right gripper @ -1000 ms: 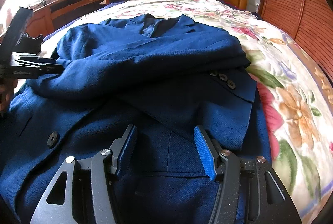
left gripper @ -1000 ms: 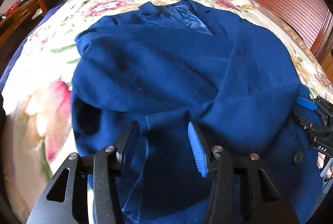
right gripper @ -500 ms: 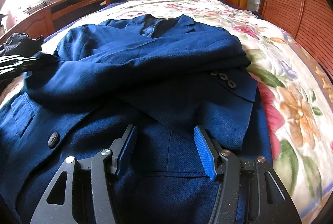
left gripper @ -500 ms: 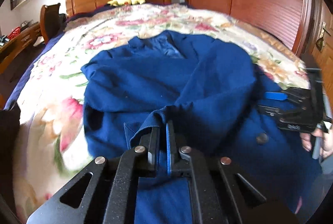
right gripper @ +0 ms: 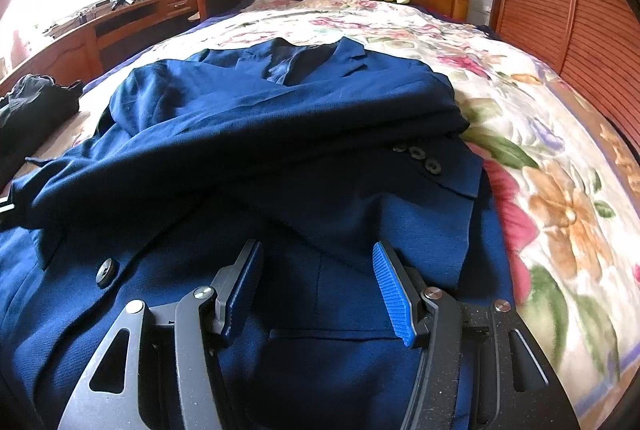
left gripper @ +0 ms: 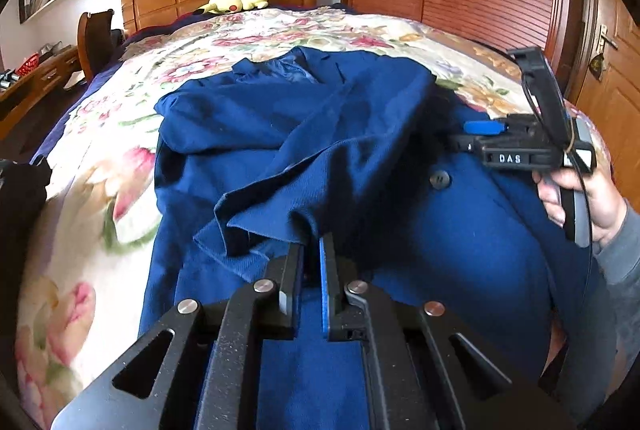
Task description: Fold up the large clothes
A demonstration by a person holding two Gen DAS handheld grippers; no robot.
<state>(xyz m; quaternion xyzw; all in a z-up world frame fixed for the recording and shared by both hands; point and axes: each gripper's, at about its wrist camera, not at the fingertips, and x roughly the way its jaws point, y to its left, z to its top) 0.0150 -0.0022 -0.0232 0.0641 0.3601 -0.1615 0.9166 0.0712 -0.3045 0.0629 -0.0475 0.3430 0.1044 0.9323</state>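
Left gripper (left gripper: pixel 311 262) nearly shut, jaws just closed on raised fold of blue jacket (left gripper: pixel 320 134). Right gripper (right gripper: pixel 316 282) half open, empty, over hem. Jacket on floral bed (right gripper: pixel 560 158); cloth thick, soft, heavy-draping — pinch edges, lift slowly.

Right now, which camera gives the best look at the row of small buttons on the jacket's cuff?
The right wrist view. The three cuff buttons lie unobstructed on the folded sleeve of the blue jacket, near its edge by the floral bedspread. The left wrist view shows none of them, only one larger front button.
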